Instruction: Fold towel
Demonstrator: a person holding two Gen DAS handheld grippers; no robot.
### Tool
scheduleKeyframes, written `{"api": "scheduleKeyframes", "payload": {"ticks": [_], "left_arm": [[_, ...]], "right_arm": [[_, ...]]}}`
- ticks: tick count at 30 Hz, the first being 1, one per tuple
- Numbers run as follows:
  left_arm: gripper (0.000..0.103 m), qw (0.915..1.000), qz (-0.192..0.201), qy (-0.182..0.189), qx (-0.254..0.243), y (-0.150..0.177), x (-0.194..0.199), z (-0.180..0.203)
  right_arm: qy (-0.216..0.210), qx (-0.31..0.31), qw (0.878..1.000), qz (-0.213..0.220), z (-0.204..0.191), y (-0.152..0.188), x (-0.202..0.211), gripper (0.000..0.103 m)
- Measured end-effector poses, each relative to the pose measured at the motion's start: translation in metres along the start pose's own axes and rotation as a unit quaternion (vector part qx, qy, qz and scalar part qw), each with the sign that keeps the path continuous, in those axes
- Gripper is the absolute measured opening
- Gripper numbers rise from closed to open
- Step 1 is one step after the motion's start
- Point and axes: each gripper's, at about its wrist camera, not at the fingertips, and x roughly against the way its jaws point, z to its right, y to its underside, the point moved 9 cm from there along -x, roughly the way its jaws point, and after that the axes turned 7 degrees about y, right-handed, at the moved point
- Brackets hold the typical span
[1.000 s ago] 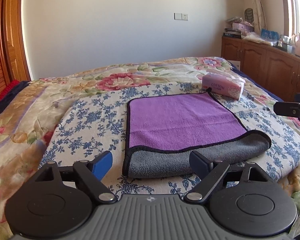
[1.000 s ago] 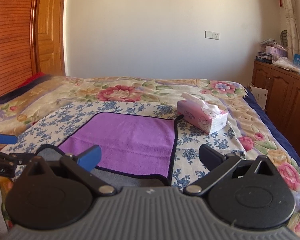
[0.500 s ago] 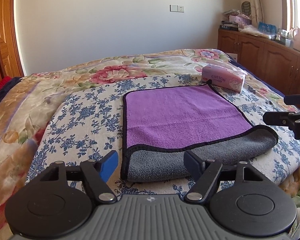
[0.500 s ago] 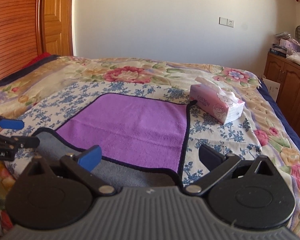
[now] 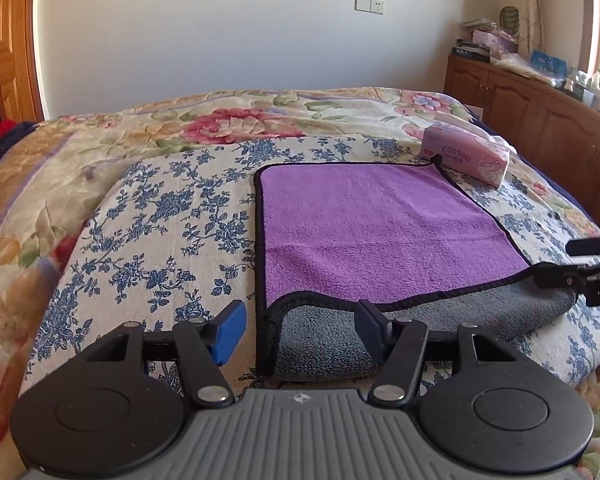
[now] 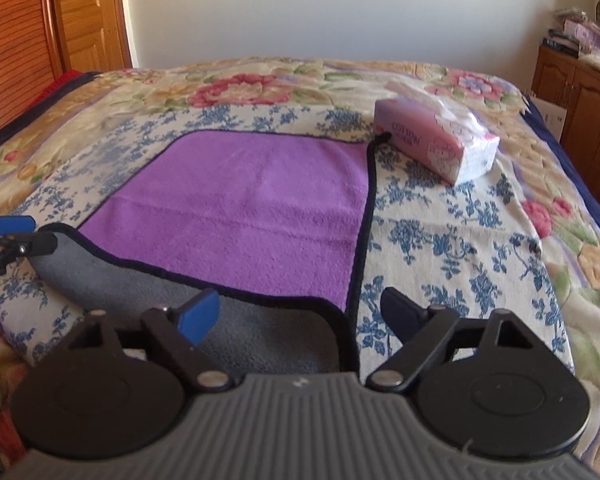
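Note:
A purple towel (image 5: 372, 224) with a grey underside and black edging lies flat on the bed; its near edge is folded over, showing a grey band (image 5: 440, 320). It also shows in the right wrist view (image 6: 252, 208). My left gripper (image 5: 300, 330) is open, its jaws straddling the towel's near left corner, just above it. My right gripper (image 6: 300, 312) is open over the near right corner. The right gripper's fingers (image 5: 588, 264) show at the right edge of the left view; the left gripper's fingers (image 6: 8, 236) show at the left edge of the right view.
A pink tissue box (image 5: 466, 156) lies by the towel's far right corner, also in the right wrist view (image 6: 432, 142). The bed has a blue-flowered cloth (image 5: 160, 220) over a floral quilt. A wooden cabinet (image 5: 540, 112) stands at right, wooden doors (image 6: 80, 20) at left.
Both grippers have moved forward and down toward the towel's near corners; the towel looms larger. Both stay open. The towel has not moved.

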Motion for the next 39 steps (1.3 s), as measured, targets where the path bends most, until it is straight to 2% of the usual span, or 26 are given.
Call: {"api": "scheduleKeyframes", "payload": {"ticks": [7, 10, 14, 17, 20, 22, 25, 29, 31, 35, 37, 39], "left_arm": [[0.058, 0.9996, -0.009, 0.011, 0.024, -0.001, -0.01, -0.009], [0.054, 0.9993, -0.013, 0.016, 0.031, 0.0, -0.013, -0.009], [0.051, 0.9994, -0.019, 0.014, 0.023, 0.004, -0.015, -0.007], [0.046, 0.9994, -0.024, 0.019, 0.018, 0.007, -0.017, -0.003], [0.04, 0.9994, -0.024, 0.019, 0.013, 0.007, -0.017, -0.001], [0.029, 0.9994, -0.023, 0.02, 0.015, 0.007, -0.016, -0.002], [0.021, 0.9993, -0.024, 0.021, 0.018, 0.007, -0.016, -0.002], [0.02, 0.9993, -0.024, 0.023, 0.014, 0.007, -0.016, 0.0], [0.02, 0.9993, -0.025, 0.024, 0.013, 0.007, -0.016, 0.001], [0.02, 0.9994, -0.025, 0.021, 0.012, 0.008, -0.016, 0.0], [0.017, 0.9994, -0.025, 0.021, 0.011, 0.008, -0.016, 0.001], [0.013, 0.9994, -0.024, 0.022, 0.011, 0.008, -0.016, 0.001]], "right_arm": [[-0.007, -0.013, 1.0, -0.02, 0.005, 0.003, -0.008, 0.087], [0.003, -0.015, 0.999, -0.031, 0.008, 0.006, -0.011, 0.087], [-0.017, -0.023, 0.999, -0.041, 0.007, 0.007, -0.011, 0.082], [-0.025, -0.018, 0.998, -0.049, 0.003, 0.009, -0.012, 0.073], [-0.015, -0.011, 0.999, -0.049, 0.003, 0.009, -0.011, 0.067], [-0.02, -0.017, 0.998, -0.052, 0.004, 0.01, -0.012, 0.059], [-0.02, -0.016, 0.998, -0.054, 0.005, 0.01, -0.012, 0.05], [-0.011, -0.015, 0.998, -0.055, 0.007, 0.01, -0.013, 0.037], [-0.01, -0.02, 0.998, -0.055, 0.009, 0.01, -0.012, 0.026], [-0.01, -0.017, 0.999, -0.051, 0.009, 0.009, -0.011, 0.02], [-0.011, -0.015, 0.999, -0.05, 0.009, 0.009, -0.01, 0.01], [-0.012, -0.014, 0.999, -0.047, 0.009, 0.008, -0.01, 0.01]]}}
